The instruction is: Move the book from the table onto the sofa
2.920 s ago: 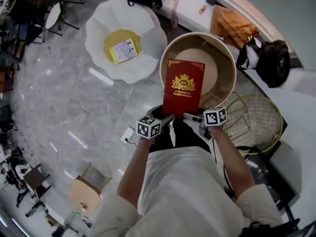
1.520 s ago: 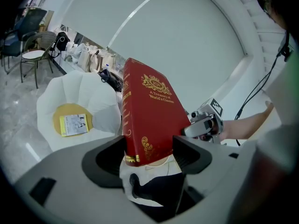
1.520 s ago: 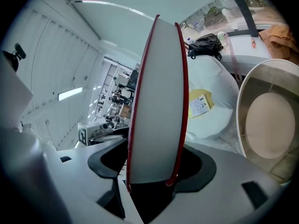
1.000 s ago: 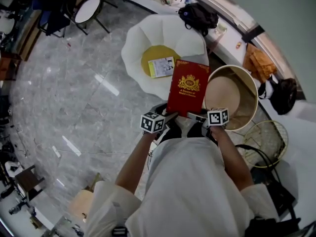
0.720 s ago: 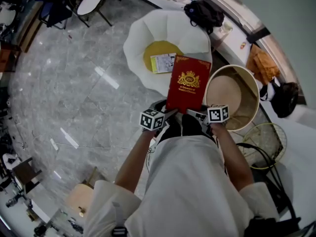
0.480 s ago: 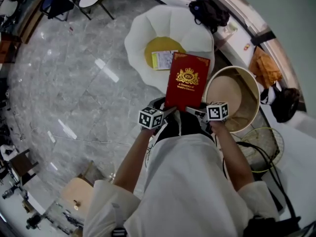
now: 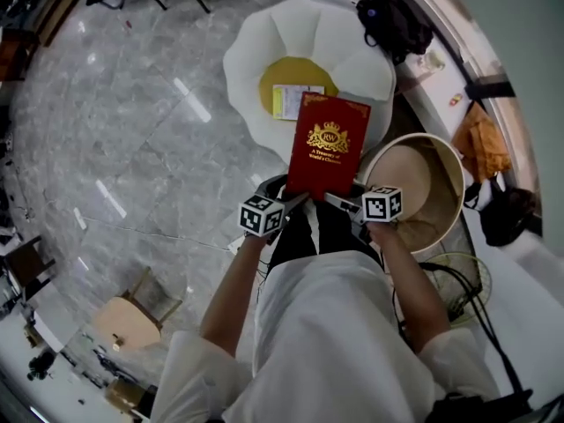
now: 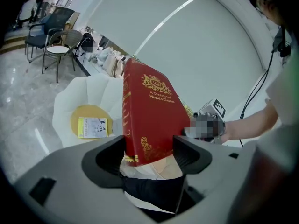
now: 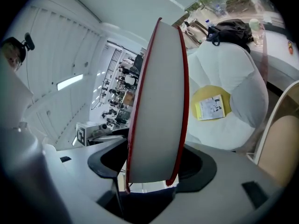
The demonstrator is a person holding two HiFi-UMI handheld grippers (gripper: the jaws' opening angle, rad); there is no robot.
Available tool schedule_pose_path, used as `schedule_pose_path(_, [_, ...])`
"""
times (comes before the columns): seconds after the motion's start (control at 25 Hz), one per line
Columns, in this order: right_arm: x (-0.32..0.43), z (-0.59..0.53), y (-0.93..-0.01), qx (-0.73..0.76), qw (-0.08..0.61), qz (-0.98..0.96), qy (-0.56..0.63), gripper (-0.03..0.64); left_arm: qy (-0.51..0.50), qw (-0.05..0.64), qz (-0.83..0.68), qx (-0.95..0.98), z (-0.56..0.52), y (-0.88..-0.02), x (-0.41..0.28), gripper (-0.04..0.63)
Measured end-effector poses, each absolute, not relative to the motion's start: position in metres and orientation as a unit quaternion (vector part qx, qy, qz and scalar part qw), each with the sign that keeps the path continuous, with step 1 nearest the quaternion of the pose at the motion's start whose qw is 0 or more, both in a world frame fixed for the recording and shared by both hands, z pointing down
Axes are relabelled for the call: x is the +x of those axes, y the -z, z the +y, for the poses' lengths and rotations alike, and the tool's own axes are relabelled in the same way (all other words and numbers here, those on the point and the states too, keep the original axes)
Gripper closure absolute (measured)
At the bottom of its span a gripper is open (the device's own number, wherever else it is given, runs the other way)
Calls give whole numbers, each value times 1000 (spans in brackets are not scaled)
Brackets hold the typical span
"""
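View from above and along each pair of jaws. The book's (image 7: pixel 329 146) lower edge is hidden: in both gripper views I see it sink behind the dark jaw pads, so I cannot make out how deep it sits. From the head view my own torso and arms cover the floor beneath it, and the right forearm cuts off the near rim of the round table (image 7: pixel 451 170). The small leaflet (image 7: pixel 293 100) on the sofa's (image 7: pixel 352 51) yellow seat is too small to read, and its near edge is covered by the book's top corner.

The left gripper (image 7: pixel 289 201) is clenched on the book's lower left corner at the spine side. The right gripper (image 7: pixel 340 203) is clenched on the lower right corner, one jaw against each cover, with the white page block between them.

The book is in the air, carried by both grippers and resting on nothing, tilted away from me. Its top overlaps the sofa's near edge in the head view; the table lies to its right. It is a thick hardback with a red cover, a gold crest, gold title lines below it, gold corner ornaments and gold bands on the spine.
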State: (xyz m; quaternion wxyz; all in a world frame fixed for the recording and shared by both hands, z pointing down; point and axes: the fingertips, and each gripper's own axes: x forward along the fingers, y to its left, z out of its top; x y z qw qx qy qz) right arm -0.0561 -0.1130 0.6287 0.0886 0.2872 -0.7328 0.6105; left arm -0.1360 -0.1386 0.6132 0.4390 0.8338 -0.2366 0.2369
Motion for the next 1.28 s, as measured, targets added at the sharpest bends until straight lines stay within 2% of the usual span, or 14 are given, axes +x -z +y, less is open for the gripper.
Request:
schedule_pose_path(0.52, [-35, -169, -737, 259, 155, -740, -601, 295, -240, 466, -252, 814, -189, -726, -116, 276])
schedule_pose_path(1.28, [-33, -213, -931, 234, 174, -717, -633, 295, -243, 519, -265, 776, -226, -926, -116, 276])
